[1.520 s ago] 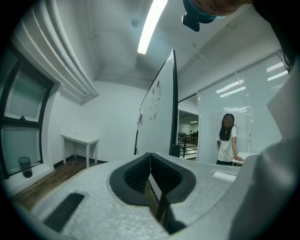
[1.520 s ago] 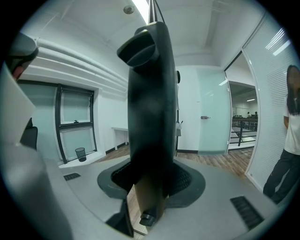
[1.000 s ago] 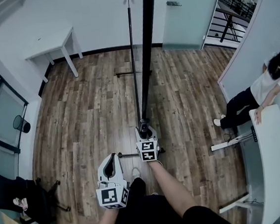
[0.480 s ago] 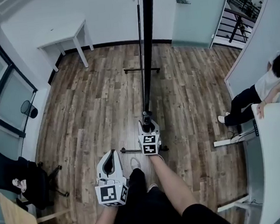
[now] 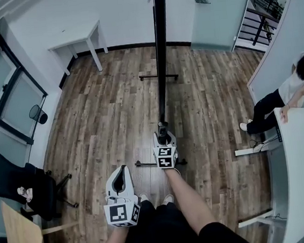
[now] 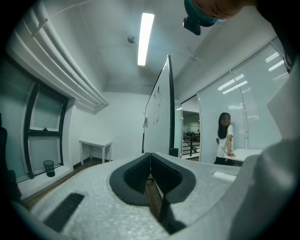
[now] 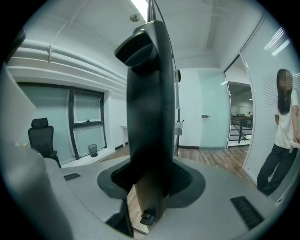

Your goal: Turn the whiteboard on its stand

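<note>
So the whiteboard (image 5: 160, 63) sits pretty much mid-room on the wood floor (image 5: 103, 123). From the head view you only see it edge-on, a thin black frame line running from the top of the shot down toward the person's hands. One foot bar of its stand (image 5: 158, 76) pokes out on the far side. The right gripper (image 5: 163, 136) is clamped on the near vertical edge of the frame. In the right gripper view that dark post fills the space between the jaws, with the pads pressed against it on both sides, so they're spread fairly wide around it. The left gripper (image 5: 120, 173) hangs off to the left and a bit closer to the body, apart from the board. Its jaws are pinched together at the tips with nothing in them, and it points level at the board's white face. Further out there's a small white table (image 5: 78, 40) against the far wall. A black office chair (image 5: 18, 183) and a mesh waste bin (image 5: 38, 114) are over by the windows on the left. A person (image 5: 295, 92) stands on the right, leaning a hand on a white desk (image 5: 299, 183).
</note>
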Demonstrator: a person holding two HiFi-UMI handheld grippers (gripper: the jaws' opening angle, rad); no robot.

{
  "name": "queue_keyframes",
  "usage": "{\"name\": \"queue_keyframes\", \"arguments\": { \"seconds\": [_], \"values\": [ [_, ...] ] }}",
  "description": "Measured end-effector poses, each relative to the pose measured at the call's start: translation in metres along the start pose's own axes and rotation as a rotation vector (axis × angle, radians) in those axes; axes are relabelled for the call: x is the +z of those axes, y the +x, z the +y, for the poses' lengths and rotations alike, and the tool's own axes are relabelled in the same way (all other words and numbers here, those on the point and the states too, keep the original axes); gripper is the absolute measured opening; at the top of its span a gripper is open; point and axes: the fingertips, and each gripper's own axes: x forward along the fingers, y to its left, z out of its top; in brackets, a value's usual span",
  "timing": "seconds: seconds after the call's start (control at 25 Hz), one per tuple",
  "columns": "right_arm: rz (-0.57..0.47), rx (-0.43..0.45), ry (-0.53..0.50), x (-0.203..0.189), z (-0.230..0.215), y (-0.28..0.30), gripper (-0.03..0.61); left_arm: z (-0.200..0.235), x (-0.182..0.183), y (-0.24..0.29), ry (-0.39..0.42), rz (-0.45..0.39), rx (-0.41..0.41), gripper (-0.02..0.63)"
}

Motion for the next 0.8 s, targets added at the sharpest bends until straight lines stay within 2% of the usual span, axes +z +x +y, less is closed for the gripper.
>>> {"name": "queue_keyframes", "arguments": {
  "seconds": [0.32,0.8],
  "values": [
    [0.011,0.008,0.003,-0.013,0.015,-0.034,0.167,0.001,-0.005,-0.014,-0.020,0.013,-0.036,0.015],
    [0.002,-0.023,0.019,-0.023,0.035,-0.088,0.167,0.002,-0.002,-0.042,-0.035,0.006,-0.161,0.016]
  ]
}}
